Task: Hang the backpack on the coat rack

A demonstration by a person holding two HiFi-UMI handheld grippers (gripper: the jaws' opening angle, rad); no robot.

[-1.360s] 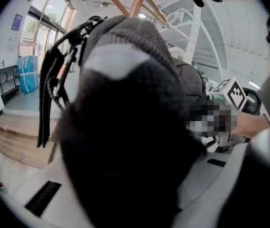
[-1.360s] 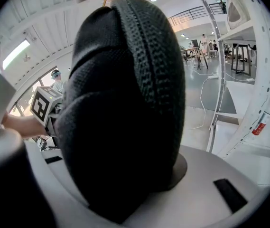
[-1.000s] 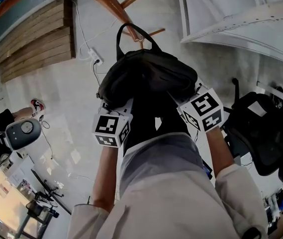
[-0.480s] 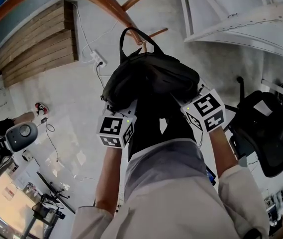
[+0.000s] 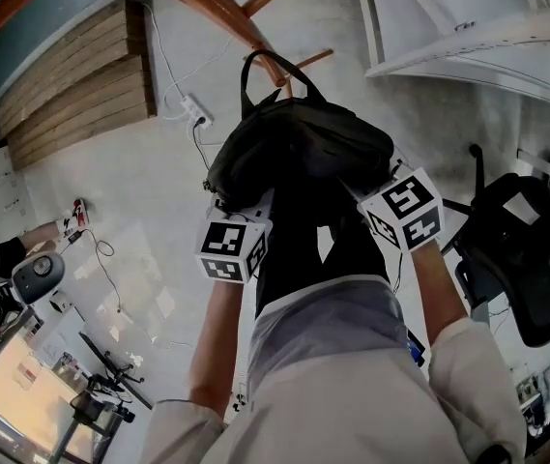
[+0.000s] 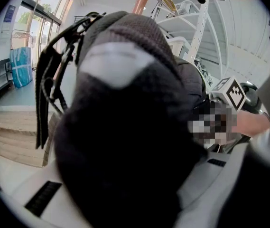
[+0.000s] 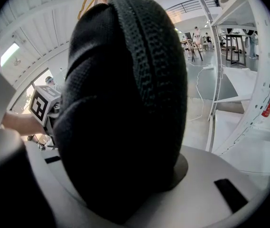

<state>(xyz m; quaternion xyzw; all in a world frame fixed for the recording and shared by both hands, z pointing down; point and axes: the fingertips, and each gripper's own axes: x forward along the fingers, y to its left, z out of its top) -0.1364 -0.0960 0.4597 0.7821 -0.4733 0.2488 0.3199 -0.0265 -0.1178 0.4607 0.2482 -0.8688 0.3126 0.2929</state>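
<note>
A black backpack (image 5: 299, 153) hangs between my two grippers in the head view, just below the brown wooden coat rack (image 5: 212, 3). Its top handle loop (image 5: 260, 61) stands upright around a short rack peg (image 5: 308, 61); whether the loop rests on the peg I cannot tell. My left gripper (image 5: 244, 209) is shut on the bag's left side and my right gripper (image 5: 376, 189) on its right side. The backpack (image 6: 125, 127) fills the left gripper view, with its straps (image 6: 54, 80) dangling at the left. Its zipped side (image 7: 125, 103) fills the right gripper view.
Wooden steps (image 5: 72, 80) lie at the upper left, with a power strip (image 5: 195, 112) and its cable on the floor beside them. White shelving (image 5: 468, 37) stands at the upper right. A black office chair (image 5: 526, 249) is close on the right.
Both grippers and the backpack have sunk a little together. The handle loop stays at the rack peg, and both grips are unchanged.
</note>
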